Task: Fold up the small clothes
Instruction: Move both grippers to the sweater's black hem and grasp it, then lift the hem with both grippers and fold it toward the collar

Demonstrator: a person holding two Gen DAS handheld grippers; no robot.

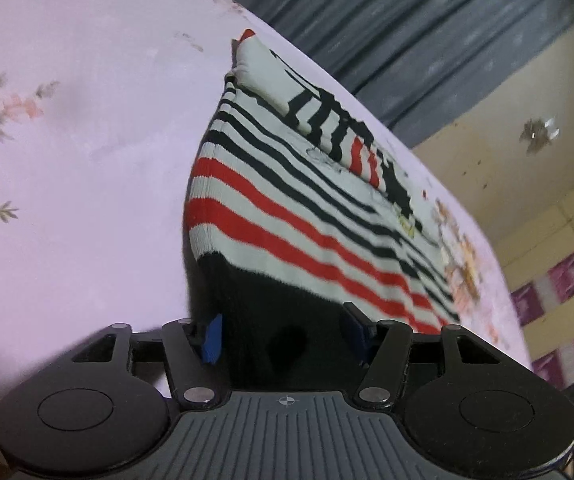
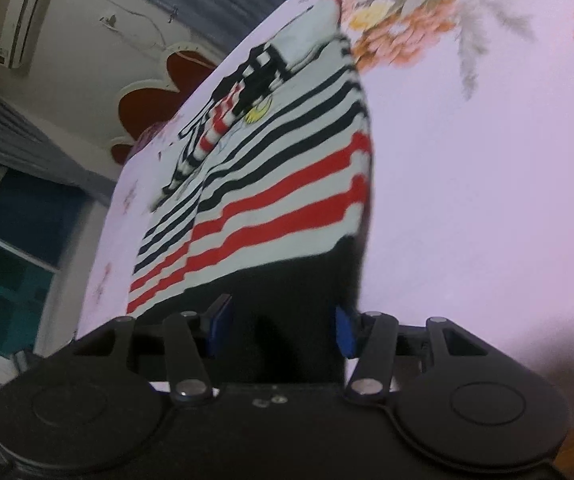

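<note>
The black hem of the striped red, black and white knit sweater (image 1: pixel 287 208) is pinched by left gripper (image 1: pixel 283 332) and right gripper (image 2: pixel 281 330), apparently for folding over the pink floral bedsheet (image 1: pixel 87 120).

White sweater (image 1: pixel 287 216) with black and red stripes and a black hem, pale pink sheet (image 1: pixel 87 160) with peach and orange flowers, blue pads (image 1: pixel 212 338) on black grippers, grey, possibly bluish, curtain (image 1: pixel 427 20).

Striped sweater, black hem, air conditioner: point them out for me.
Striped sweater (image 1: pixel 287 216), left wrist view, red-striped body.
Black hem (image 2: pixel 287 292), right wrist view, dark band near the blue pads.
Air conditioner (image 2: pixel 25 22), right wrist view, front panel.
</note>
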